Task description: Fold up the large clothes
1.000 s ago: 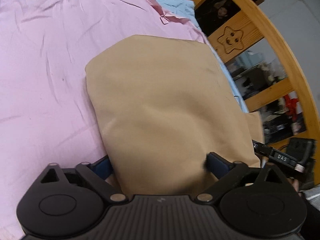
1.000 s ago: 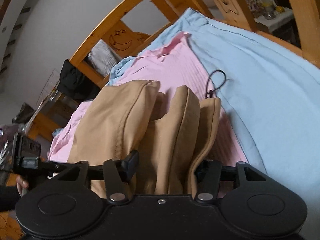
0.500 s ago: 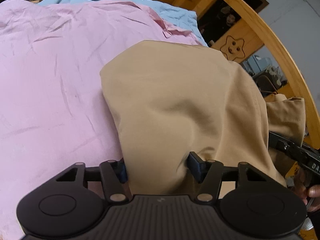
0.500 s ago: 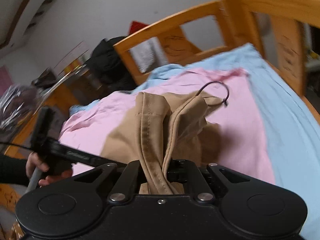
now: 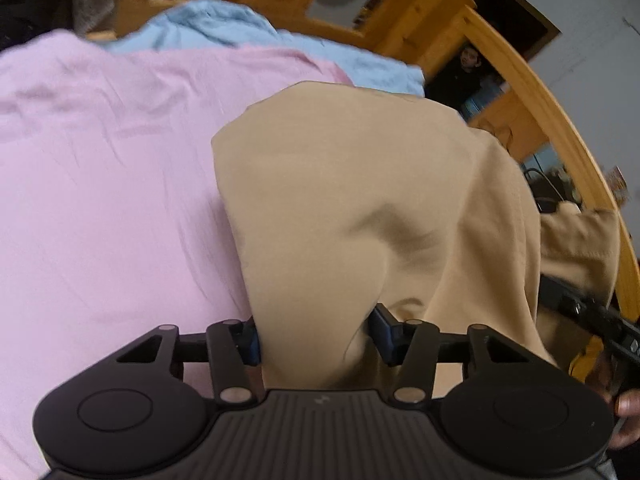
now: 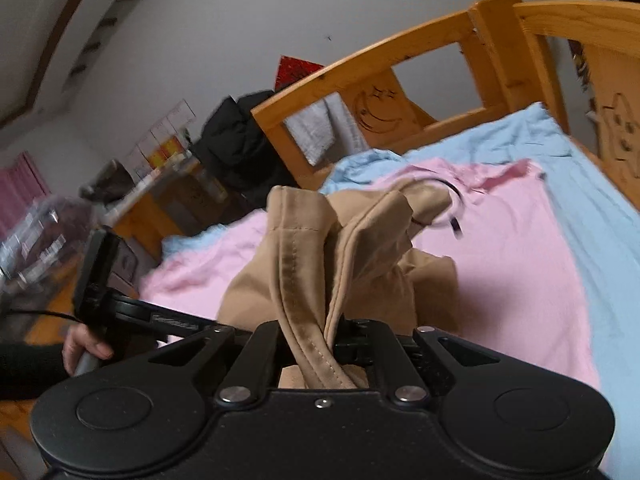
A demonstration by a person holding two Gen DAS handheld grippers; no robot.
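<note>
Pink sheet [image 5: 100,208]: spread over the bed, left of the garment; creased, bare where visible
Left hand-held gripper [image 5: 314,334]: pointing steeply down over the bed; jaws closing, a thick bunch of tan cloth between them; the blue pads [image 5: 382,330] appear to press the fold on both sides
Tan garment [image 5: 360,200]: the task's thing; large, plain, heavy-looking cloth; near end raised off the pink sheet in both grippers, far end trailing on the bed; a dimple and slack fold in the middle span
Right hand-held gripper [image 6: 326,350]: jaws together, clamped on a stitched hem or waistband of the tan garment [image 6: 304,280]; hem twisted and standing up out of the jaws
Black cord loop [image 6: 448,204]: lying on the pink sheet at the garment's far end; whether attached to the garment cannot be told
Blue sheet [image 6: 592,216]: under the pink one, showing along the right and far edges
Wooden bed frame [image 6: 400,56]: rails with moon and star cut-outs, around the bed
Step in hand: judged as the lift, near edge gathered and held at two points before being carried over
Next move calls for: both grippers travelling together toward the far end, cloth kept taut between them; the edge laid square before letting go
</note>
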